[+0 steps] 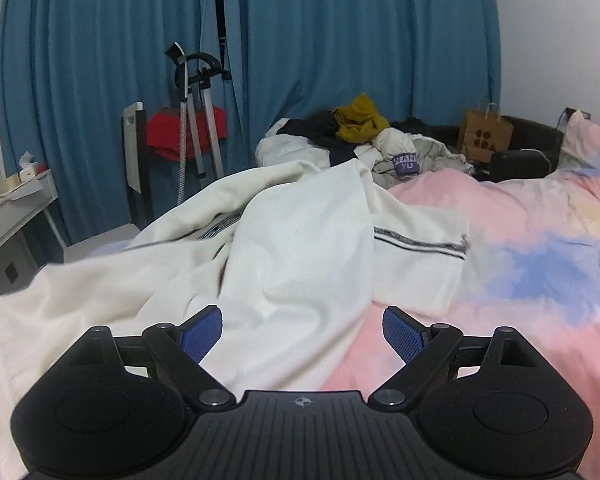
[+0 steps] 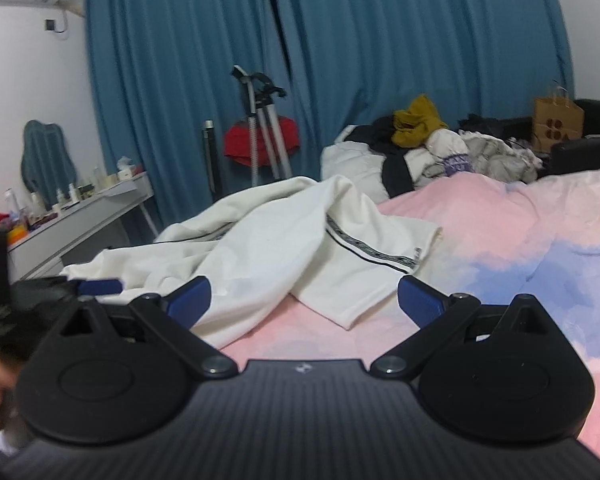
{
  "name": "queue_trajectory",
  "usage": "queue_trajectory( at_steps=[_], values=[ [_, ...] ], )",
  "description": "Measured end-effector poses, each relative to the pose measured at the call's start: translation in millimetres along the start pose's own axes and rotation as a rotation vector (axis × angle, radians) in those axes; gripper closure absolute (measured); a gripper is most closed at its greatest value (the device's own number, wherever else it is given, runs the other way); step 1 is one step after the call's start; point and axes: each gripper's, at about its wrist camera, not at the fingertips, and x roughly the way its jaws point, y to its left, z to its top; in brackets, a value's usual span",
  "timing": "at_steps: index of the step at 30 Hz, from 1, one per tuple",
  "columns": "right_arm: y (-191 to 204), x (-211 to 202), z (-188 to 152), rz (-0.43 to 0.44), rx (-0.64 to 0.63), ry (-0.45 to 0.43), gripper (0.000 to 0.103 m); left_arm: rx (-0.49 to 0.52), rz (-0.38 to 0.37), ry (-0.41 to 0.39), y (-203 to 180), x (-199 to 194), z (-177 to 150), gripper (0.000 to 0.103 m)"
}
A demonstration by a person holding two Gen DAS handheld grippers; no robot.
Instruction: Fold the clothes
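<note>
Both grippers have their blue pads spread wide with nothing pinched between them. On the left gripper (image 1: 302, 334), the left pad (image 1: 201, 334) sits over the white garment (image 1: 292, 248) while the right pad (image 1: 403, 334) is over bare bedsheet (image 1: 500, 216), so the garment's edge runs right through the gap (can't tell if the pad actually touches the cloth or just hovers above it). The right gripper (image 2: 304, 306) is wide too, its left pad (image 2: 190, 300) in front of the garment's near fold and its right pad (image 2: 418, 300) over the pink and blue sheet.

The white garment lies rumpled on the bed, at about 12 o'clock from the left gripper and more like 11 o'clock from the right one. It has a dark patterned stripe (image 1: 420, 246) along one panel, out toward 1 o'clock in the left wrist view.

Further out at 12 to 1 o'clock there's a heap of other clothes (image 1: 364, 144) topped with a mustard piece (image 1: 360, 118). A brown paper bag (image 1: 487, 136) stands at 2 o'clock, blue curtains (image 1: 340, 40) hang behind, and a desk (image 2: 80, 220) sits at 10 o'clock.
</note>
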Motion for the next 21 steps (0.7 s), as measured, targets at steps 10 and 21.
queue_trajectory(
  at_steps=[10, 21],
  values=[
    [-39, 28, -8, -0.029, 0.111, 0.049, 0.001, 0.017, -0.079, 0.039, -34, 183, 65, 0.007],
    [-87, 96, -39, -0.087, 0.213, 0.179, 0.002, 0.162, 0.104, 0.179, -87, 325, 110, 0.097]
  ],
)
